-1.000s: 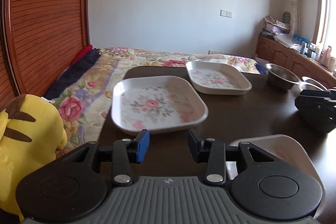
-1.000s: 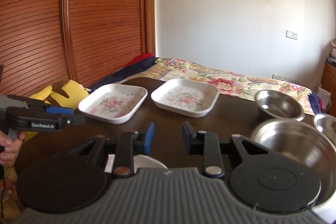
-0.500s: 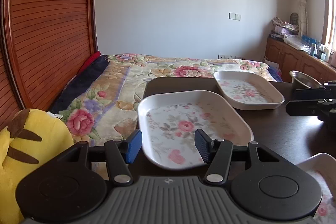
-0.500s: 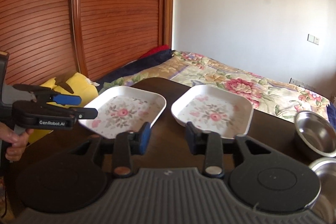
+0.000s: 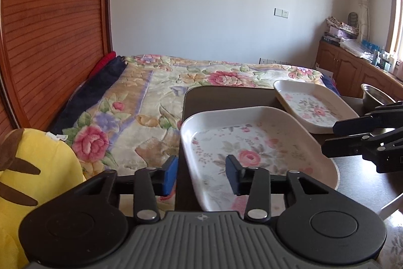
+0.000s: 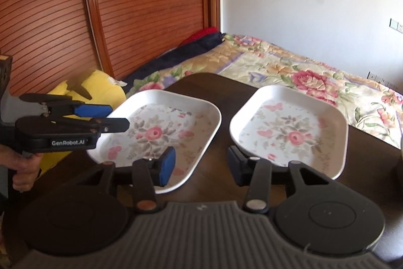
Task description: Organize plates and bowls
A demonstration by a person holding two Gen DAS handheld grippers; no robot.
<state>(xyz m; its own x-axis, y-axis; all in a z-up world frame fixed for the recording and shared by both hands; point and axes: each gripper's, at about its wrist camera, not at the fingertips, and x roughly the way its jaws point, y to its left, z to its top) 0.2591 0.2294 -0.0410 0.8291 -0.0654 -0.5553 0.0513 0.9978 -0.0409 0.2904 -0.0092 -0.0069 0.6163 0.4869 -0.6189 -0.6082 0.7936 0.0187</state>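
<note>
Both claws stand wide and hold nothing. The left claw [image 5: 201,174] straddles the left rim of the near floral plate [image 5: 254,153], one blue pad outside the edge and one over the plate's floor, while the right claw [image 6: 200,167] hangs over the gap between that plate and the far floral plate [image 6: 289,127]. Both plates lie flat on the dark surface [image 6: 216,168], side by side but apart, near the corner that meets the bed [image 5: 161,97]. To take the near plate well, I would lower the left claw until the rim sits deep between the pads, close on the sloped wall rather than the lip, and lift level — the plate looks smooth and shallow, so a shallow pinch could let it tip or slip. It seems best stacked on its twin, which the right claw could steady. A steel bowl [image 5: 375,95] peeks out behind the right claw at the frame's edge, mostly hidden, and a white edge [image 5: 390,203] at lower right is cut off — I cannot tell whether it is another plate. Whether the left pads touch the rim already is unclear.
</note>
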